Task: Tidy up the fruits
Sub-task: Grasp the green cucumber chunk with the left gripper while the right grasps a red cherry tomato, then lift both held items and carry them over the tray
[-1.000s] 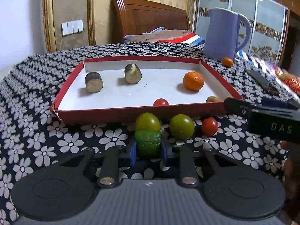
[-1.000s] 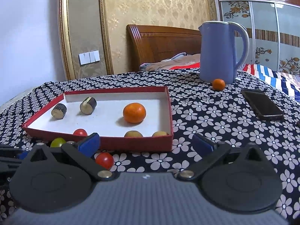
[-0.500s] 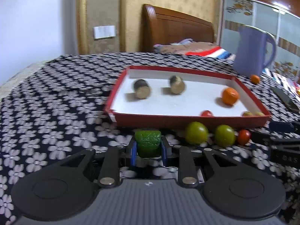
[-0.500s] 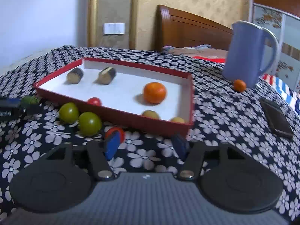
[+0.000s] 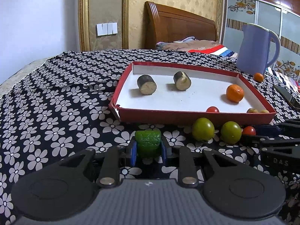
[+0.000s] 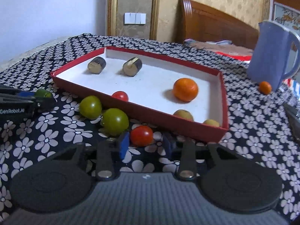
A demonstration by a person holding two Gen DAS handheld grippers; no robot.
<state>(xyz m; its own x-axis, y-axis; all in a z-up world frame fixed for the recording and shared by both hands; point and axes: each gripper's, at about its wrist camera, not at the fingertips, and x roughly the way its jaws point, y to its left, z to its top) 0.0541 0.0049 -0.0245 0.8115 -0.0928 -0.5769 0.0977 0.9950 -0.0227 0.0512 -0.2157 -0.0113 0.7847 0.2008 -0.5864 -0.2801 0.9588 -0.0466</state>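
Left gripper (image 5: 148,148): clamped on green chunk (image 5: 148,143), before red tray (image 5: 195,115).
Right gripper (image 6: 146,144): spread around red tomato (image 6: 141,135), on cloth beside tray.
Advice: centre tomato, squeeze gently, clear the rim.

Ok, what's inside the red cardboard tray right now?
The red cardboard tray holds two dark cut cylinders, a large orange, one red tomato and two small yellowish fruits. Its near wall hides their lower parts.

You've got 2 green tomatoes (image 6: 90,106), 2 red tomatoes (image 6: 141,135), 2 oranges (image 6: 185,89), 2 log chunks (image 6: 96,65), 1 jug (image 6: 272,54).
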